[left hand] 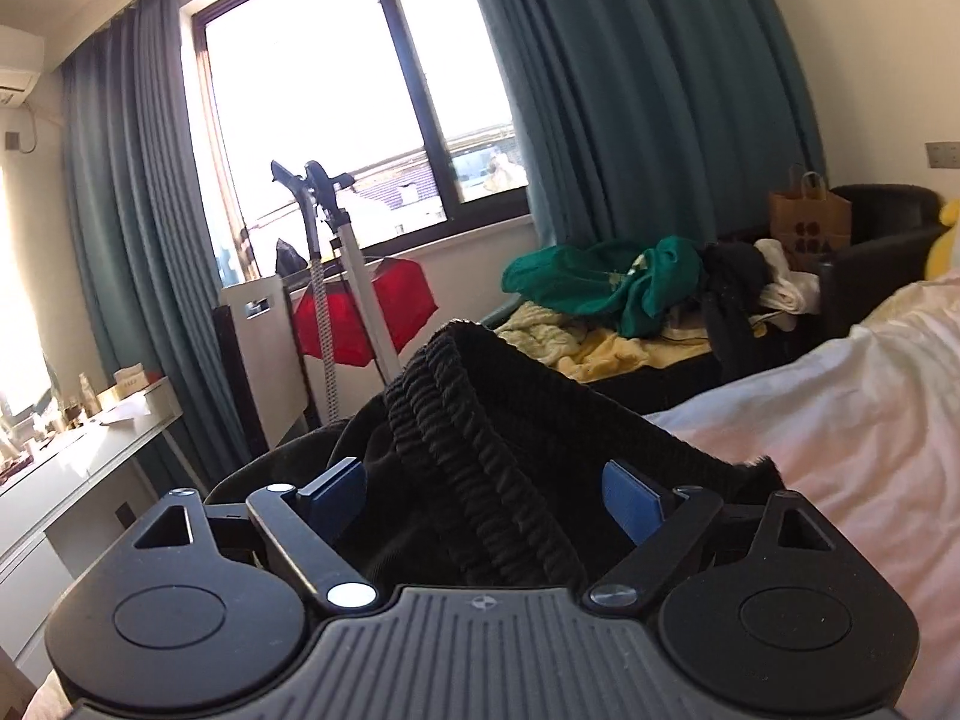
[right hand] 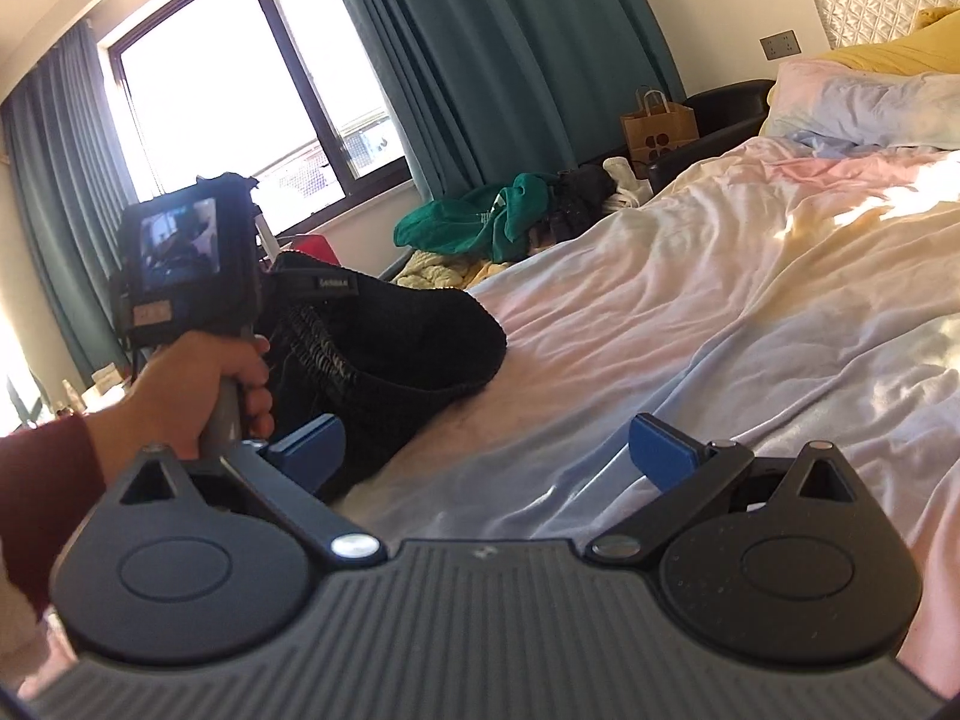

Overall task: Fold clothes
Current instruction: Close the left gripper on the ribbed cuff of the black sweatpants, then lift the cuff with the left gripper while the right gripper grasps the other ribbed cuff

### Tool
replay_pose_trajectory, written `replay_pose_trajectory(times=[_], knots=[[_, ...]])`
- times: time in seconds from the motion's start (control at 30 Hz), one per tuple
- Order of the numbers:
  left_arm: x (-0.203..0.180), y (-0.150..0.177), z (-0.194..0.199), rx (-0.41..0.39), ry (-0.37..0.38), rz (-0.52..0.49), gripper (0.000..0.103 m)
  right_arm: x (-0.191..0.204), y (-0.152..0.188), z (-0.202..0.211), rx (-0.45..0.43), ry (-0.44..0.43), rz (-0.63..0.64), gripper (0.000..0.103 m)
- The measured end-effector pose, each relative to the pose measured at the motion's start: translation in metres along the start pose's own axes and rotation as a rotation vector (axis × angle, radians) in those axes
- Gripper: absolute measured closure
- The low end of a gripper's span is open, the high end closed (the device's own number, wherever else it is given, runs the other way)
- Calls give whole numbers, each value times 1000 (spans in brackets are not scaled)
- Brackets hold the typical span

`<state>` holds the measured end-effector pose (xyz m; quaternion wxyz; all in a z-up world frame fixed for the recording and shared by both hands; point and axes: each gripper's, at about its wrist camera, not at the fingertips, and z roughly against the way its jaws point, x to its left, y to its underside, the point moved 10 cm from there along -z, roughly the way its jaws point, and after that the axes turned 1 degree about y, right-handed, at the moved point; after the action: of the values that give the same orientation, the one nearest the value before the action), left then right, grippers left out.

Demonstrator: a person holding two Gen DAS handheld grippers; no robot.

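One black garment with a ribbed elastic waistband (left hand: 474,438) lies bunched on the pale wrinkled bedsheet (right hand: 690,312), at its left edge. The left gripper (left hand: 486,489) has its two blue pads wide apart on both sides of the soft cloth, not pressing it. The right gripper (right hand: 486,456) is also spread wide, its left pad just beside the fabric. A hand (right hand: 198,396) holds the left tool. Behind, a heap with green clothes (left hand: 606,279) lies near one brown paper bag (left hand: 810,222) and teal curtains (left hand: 648,78).

Black garment (left hand: 480,480) lower part hidden behind left gripper (left hand: 485,501) body; label text (right hand: 335,283) too small to read; sleeve (right hand: 42,492) cut off at frame edge.
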<state>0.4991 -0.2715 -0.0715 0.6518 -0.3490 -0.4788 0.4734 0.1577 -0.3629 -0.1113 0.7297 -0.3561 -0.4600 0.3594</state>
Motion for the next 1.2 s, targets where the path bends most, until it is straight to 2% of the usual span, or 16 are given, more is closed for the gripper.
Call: replay_pose_trajectory(times=[0.07,0.17,0.23,0.3,0.4,0.5,0.67,0.83,0.9,1.0,1.07,1.2], knots=[[5,-5,-28,34,-47,39,29,-5,4,-10,13,24,-8,0],[16,-7,-58,93,-55,61,46,-12,9,-21,31,28,-47,0],[21,-8,-71,120,-54,51,72,-12,12,-25,35,26,-49,0],[33,-10,-66,117,-53,56,92,-12,15,-29,39,24,-47,0],[48,-17,-40,82,-13,102,94,-9,17,-33,47,9,-45,0],[68,-20,7,41,25,126,95,-2,16,-29,29,-6,-20,0],[109,-19,108,-30,85,147,95,8,10,-15,-12,-28,15,0],[162,4,215,-83,136,139,95,19,0,3,-57,-79,25,0],[188,26,248,-49,162,158,95,28,-1,11,-62,-121,29,0],[232,80,288,12,159,156,95,47,7,23,-36,-195,57,0],[261,120,295,70,134,182,94,63,16,30,-16,-242,98,0],[312,200,292,185,80,256,94,85,42,29,56,-244,207,1]])
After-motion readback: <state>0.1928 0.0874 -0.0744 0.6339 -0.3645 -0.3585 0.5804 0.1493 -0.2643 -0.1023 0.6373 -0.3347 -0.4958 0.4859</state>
